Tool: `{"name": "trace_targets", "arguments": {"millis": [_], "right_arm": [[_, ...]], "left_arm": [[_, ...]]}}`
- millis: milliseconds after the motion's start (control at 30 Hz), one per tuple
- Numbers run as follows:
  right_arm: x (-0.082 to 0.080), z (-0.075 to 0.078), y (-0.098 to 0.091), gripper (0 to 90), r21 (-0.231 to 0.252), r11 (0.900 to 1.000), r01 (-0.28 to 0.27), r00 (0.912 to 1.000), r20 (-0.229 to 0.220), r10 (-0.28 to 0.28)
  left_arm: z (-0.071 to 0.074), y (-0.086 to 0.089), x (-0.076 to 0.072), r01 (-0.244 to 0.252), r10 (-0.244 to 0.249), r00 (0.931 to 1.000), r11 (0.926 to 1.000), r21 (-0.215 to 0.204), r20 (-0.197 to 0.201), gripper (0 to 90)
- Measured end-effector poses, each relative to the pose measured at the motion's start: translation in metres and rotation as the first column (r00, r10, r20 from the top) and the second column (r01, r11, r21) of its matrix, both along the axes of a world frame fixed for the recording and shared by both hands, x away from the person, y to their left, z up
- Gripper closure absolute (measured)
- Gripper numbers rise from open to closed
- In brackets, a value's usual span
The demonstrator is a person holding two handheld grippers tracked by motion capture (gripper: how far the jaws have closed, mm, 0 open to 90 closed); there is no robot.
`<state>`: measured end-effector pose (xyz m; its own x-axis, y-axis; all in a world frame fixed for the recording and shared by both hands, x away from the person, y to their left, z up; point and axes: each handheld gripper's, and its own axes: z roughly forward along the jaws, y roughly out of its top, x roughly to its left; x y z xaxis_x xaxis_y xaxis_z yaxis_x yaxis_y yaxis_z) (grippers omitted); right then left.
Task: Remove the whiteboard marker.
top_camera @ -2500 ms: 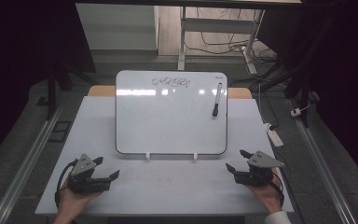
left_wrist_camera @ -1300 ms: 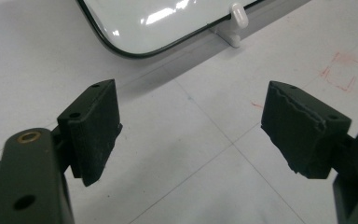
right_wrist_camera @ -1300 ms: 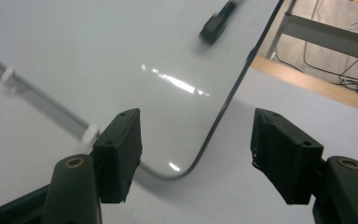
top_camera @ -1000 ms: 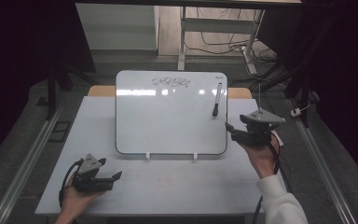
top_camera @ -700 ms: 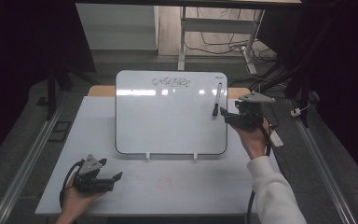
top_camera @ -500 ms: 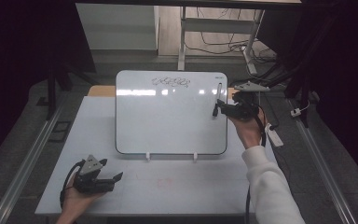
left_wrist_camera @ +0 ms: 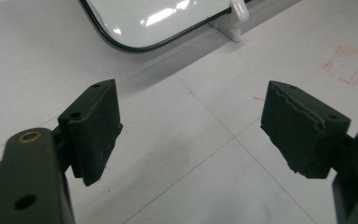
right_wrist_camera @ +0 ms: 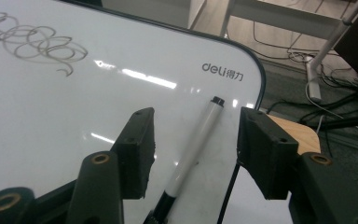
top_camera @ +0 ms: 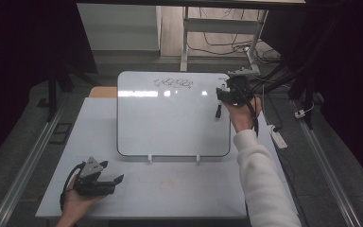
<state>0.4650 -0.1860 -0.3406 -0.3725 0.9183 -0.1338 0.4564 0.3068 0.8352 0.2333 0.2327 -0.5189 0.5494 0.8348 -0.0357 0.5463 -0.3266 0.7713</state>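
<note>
A white whiteboard (top_camera: 170, 123) lies on the table, with a dark scribble (top_camera: 172, 83) near its far edge. A white marker (right_wrist_camera: 193, 149) with black ends lies along the board's right side. My right gripper (top_camera: 223, 93) hovers over it, and its dark lower end (top_camera: 218, 112) pokes out below the gripper. In the right gripper view the jaws (right_wrist_camera: 196, 119) stand either side of the marker without touching it; they have just been closing. My left gripper (top_camera: 116, 181) rests open at the table's front left, with bare table between its fingers (left_wrist_camera: 98, 126).
The board's white clip feet (left_wrist_camera: 235, 14) face the front edge. Faint red marks (left_wrist_camera: 345, 65) are drawn on the table top. A wooden corner (right_wrist_camera: 293, 133) shows past the board. A power strip (top_camera: 279, 137) and cables lie on the floor to the right.
My right hand has travelled from the table's front right corner up to the board's right side, over the marker, and its jaws have narrowed. The left gripper has stayed put.
</note>
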Motion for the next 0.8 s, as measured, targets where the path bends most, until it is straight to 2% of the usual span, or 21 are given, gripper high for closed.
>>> {"name": "trace_targets", "arguments": {"millis": [200, 433, 800], "right_arm": [[0.007, -0.002, 0.005, 52.3, -0.012, 0.9996, 0.024, 0.9996, -0.012, -0.024], [0.019, -0.009, 0.009, 63.0, -0.015, 0.9957, 0.091, 0.9954, -0.027, -0.092], [0.025, -0.014, 0.012, 69.0, -0.005, 0.9938, 0.111, 0.9933, -0.031, -0.111]], "left_arm": [[0.000, 0.001, 0.000, 0.002, -0.002, 1.0000, 1.0000, -0.001, 0.001, 20.9], [0.000, 0.002, 0.000, 0.004, -0.004, 1.0000, 1.0000, -0.003, 0.004, 21.0], [-0.001, 0.003, 0.000, 0.007, -0.007, 1.0000, 1.0000, -0.003, 0.007, 21.1]]}}
